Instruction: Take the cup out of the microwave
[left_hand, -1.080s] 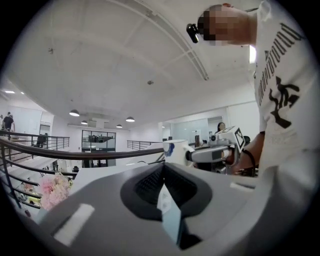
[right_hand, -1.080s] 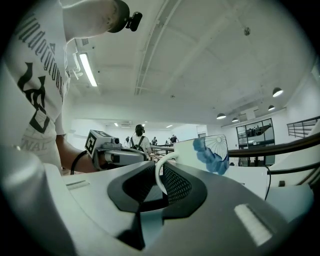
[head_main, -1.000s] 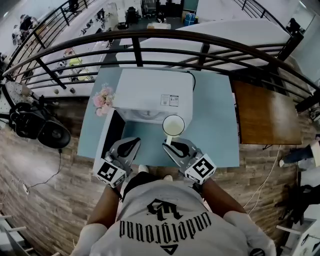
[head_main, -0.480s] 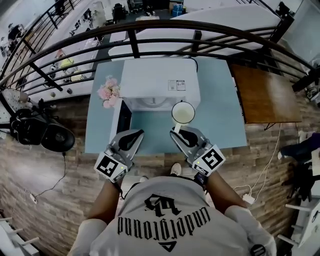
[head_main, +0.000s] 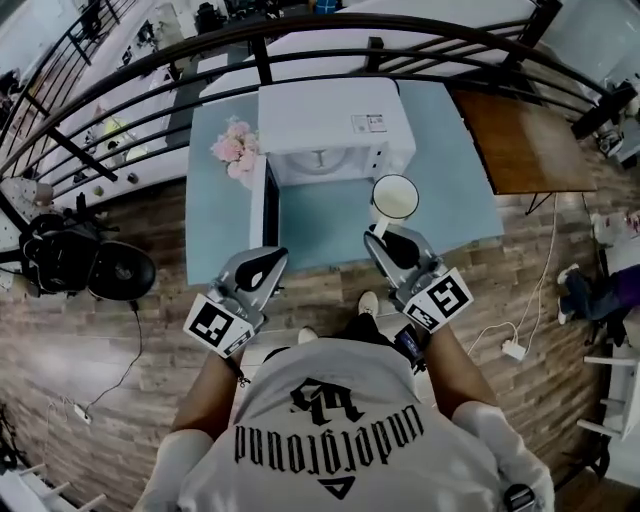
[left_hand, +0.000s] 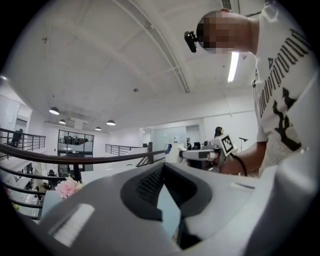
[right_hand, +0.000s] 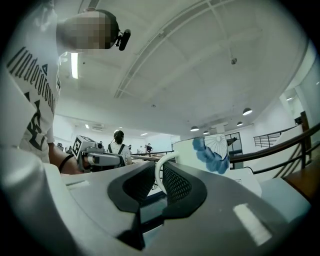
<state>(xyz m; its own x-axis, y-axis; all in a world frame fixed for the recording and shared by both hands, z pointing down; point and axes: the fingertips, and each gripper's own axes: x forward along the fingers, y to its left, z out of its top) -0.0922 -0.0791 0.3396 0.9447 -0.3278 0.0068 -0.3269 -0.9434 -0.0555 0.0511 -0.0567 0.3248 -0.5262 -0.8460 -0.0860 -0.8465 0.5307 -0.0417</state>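
Cup (head_main: 395, 197) is outside the microwave (head_main: 335, 115), pinched by its handle in my right gripper's (head_main: 381, 233) jaws above the blue counter (head_main: 215, 230); its inside looks plain white. My left gripper (head_main: 265, 262) has its jaws together on nothing, near the open door (head_main: 268, 205).

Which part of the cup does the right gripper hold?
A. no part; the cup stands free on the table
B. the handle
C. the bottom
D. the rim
B: in the right gripper view, the jaws of the right gripper are shut on the white handle of the cup.
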